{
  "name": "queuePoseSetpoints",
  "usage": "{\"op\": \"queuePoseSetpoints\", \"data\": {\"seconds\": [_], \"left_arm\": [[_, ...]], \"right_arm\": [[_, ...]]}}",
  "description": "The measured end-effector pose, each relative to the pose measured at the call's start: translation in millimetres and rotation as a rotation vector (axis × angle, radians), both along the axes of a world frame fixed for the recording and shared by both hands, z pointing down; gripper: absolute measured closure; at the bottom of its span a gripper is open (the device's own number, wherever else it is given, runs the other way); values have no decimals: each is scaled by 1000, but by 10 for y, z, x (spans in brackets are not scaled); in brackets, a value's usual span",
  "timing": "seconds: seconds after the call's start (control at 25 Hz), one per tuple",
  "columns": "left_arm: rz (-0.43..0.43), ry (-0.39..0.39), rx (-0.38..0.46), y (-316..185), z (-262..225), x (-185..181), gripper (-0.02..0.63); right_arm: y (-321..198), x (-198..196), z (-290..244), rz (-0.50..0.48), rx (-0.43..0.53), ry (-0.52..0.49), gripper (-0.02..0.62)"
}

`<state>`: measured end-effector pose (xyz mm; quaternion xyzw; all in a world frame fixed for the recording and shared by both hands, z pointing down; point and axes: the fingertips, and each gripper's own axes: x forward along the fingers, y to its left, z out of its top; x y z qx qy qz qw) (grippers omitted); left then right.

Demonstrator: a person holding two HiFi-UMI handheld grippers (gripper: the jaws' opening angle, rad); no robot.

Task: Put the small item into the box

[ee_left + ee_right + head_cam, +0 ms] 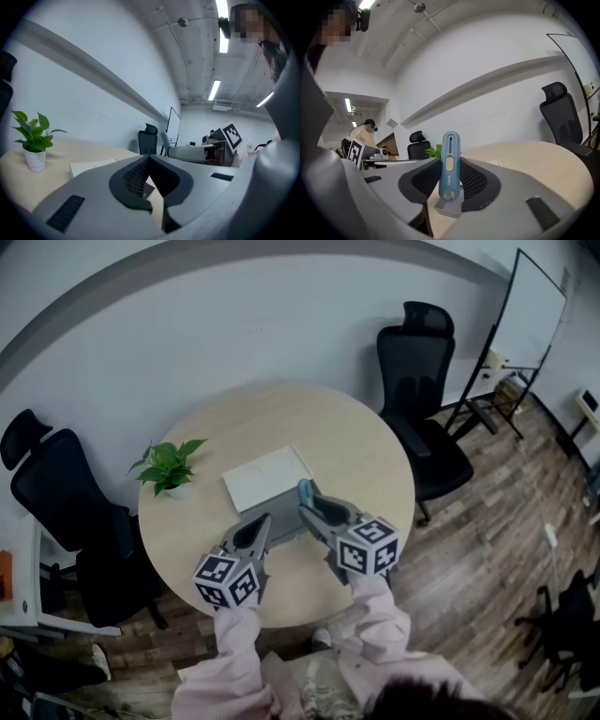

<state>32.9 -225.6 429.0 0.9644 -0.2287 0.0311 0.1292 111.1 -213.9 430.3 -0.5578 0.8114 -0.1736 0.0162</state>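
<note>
Blue and slim, the small item point(449, 164) stands upright between the jaws of the right gripper point(307, 504), which are pressed on it from both sides. The left gripper point(262, 523) is just beside it, fingertips meeting at a point with nothing between them. Both hover over the near half of the round wooden table point(366, 456), side by side and angled slightly towards each other.

The item sits at the near right corner of the white box point(267, 477), outside it; the box lies flat at the table's middle, its near edge just ahead of both grippers. Bare wood runs from the box's right edge out to the rim. A potted plant point(169, 465) stands near the left rim, well apart from the box. Black office chairs stand off the left edge point(66, 498) and the far right edge point(422, 390), and a whiteboard point(536, 310) stands beyond, on the wood floor point(497, 540).
</note>
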Motion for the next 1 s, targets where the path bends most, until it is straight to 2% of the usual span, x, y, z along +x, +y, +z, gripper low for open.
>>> {"op": "queuePoseSetpoints", "data": {"seconds": [0.52,1.0], "left_arm": [[-81,-6,-22,-252,127,194,597],[-117,-10,-60,-353,261,92,597]], "right_arm": [[-345,185,152,-90,-29,13,471],[-467,109,260,-131,-50,19,471]]}}
